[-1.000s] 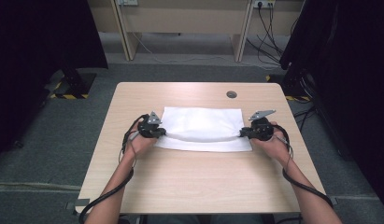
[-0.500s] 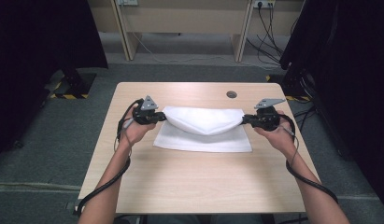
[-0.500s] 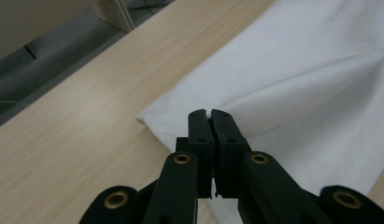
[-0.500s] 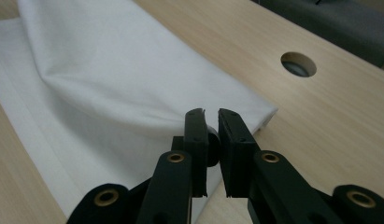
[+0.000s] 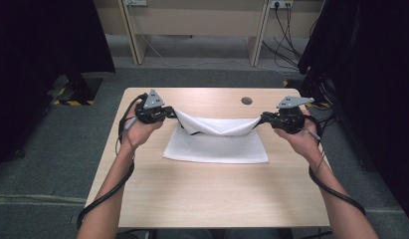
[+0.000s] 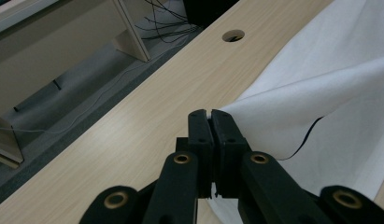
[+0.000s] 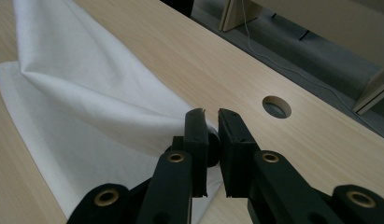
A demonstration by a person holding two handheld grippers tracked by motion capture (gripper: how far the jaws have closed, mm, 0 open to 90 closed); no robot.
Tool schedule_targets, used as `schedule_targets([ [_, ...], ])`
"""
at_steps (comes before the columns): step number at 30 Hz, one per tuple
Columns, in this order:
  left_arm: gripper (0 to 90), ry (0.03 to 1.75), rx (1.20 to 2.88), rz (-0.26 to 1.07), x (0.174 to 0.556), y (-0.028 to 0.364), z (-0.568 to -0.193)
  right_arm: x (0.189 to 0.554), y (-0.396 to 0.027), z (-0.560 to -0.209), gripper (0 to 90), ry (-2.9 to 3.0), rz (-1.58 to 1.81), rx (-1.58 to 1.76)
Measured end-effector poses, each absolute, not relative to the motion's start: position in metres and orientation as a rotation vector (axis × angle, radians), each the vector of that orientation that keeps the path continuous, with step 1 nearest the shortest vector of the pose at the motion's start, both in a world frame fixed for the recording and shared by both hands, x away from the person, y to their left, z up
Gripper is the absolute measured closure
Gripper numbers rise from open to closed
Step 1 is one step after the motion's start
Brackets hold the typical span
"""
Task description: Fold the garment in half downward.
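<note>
A white cloth [image 5: 217,147] hangs stretched between my two grippers, while its near part still lies flat on the wooden table [image 5: 217,199]. My left gripper [image 5: 173,113] is shut on the cloth's left corner, and the left gripper view shows the jaws pressed together on that corner [image 6: 210,114] with the cloth [image 6: 330,84] falling away to the right. My right gripper [image 5: 259,119] is shut on the right corner. In the right gripper view a bunch of fabric sits between its jaws [image 7: 210,114], and the cloth [image 7: 87,93] slopes down to the left.
A round cable hole [image 5: 247,100] is set in the table's far edge behind the cloth. Desk legs and loose cables stand on the grey floor beyond. Dark curtains flank both sides. Bare tabletop lies in front of the cloth.
Both grippers have risen with the cloth's two corners. The cloth, flat on the table one second ago, now sags between them with its held edge lifted.
</note>
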State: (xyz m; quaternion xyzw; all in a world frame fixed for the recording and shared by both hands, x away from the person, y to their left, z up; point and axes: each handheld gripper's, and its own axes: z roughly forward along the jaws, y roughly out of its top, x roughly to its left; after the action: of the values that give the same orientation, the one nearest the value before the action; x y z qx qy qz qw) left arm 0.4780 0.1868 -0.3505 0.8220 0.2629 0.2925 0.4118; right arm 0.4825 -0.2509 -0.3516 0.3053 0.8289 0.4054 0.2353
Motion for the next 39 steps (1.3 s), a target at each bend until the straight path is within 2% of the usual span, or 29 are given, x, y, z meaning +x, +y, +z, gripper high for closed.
schedule_targets([
  [8,86.8,0.613,2.128,0.731,0.459,0.183,-0.362,0.467,-0.254,-0.356,82.5,2.298,1.105,0.789],
  [18,86.6,0.597,2.255,0.641,0.44,0.18,-0.411,0.451,-0.257,-0.395,81.8,2.409,1.008,0.747],
  [27,86.5,0.596,2.319,0.624,0.436,0.18,-0.43,0.441,-0.256,-0.424,81.2,2.475,0.899,0.705],
  [39,86.1,0.662,2.343,0.558,0.447,0.185,-0.452,0.443,-0.261,-0.446,80.9,2.5,0.861,0.766],
])
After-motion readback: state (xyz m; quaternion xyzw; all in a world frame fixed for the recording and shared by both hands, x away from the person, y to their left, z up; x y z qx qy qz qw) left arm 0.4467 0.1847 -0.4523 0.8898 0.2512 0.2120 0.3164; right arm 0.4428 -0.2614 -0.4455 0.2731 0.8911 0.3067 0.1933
